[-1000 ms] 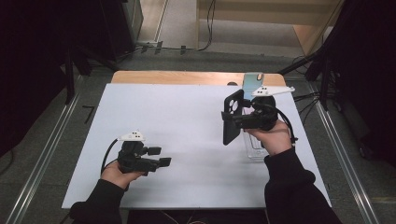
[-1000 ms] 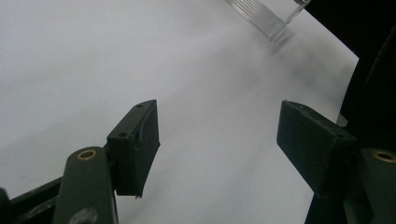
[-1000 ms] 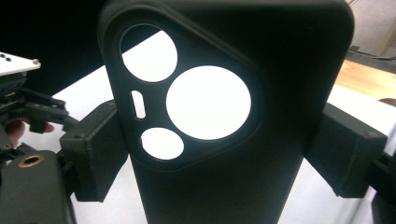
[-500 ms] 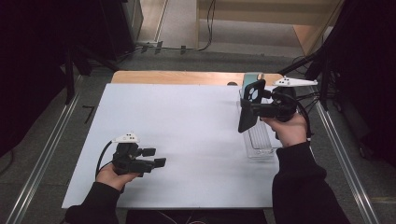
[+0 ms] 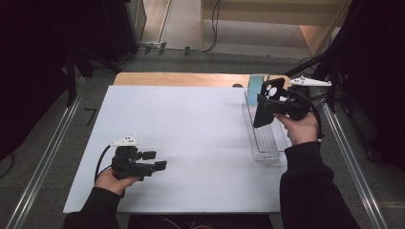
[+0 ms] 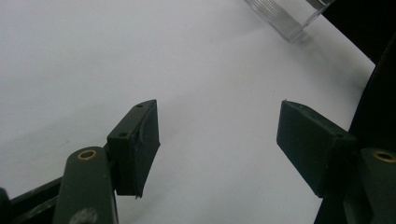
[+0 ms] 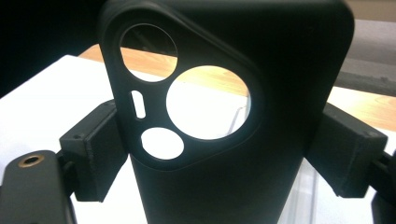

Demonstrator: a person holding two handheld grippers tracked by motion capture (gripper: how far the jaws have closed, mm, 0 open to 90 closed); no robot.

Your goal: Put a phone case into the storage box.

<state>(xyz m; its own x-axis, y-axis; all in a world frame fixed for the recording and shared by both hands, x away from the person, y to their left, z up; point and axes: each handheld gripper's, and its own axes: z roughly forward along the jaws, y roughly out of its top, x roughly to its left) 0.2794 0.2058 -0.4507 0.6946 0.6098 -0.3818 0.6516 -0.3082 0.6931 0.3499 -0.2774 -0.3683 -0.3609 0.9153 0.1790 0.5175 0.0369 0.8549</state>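
My right gripper point(image 5: 265, 106) pinches a black phone case point(image 7: 224, 112) above the clear tray point(image 5: 263, 143), while my left gripper point(image 5: 154, 160) rests spread and empty over the white table point(image 5: 191, 124).

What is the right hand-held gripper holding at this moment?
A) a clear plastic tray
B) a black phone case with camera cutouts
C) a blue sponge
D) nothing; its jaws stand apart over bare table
B: the right hand-held gripper clamps a black phone case by its sides, with round camera cutouts showing, held up over the clear tray in the high view.
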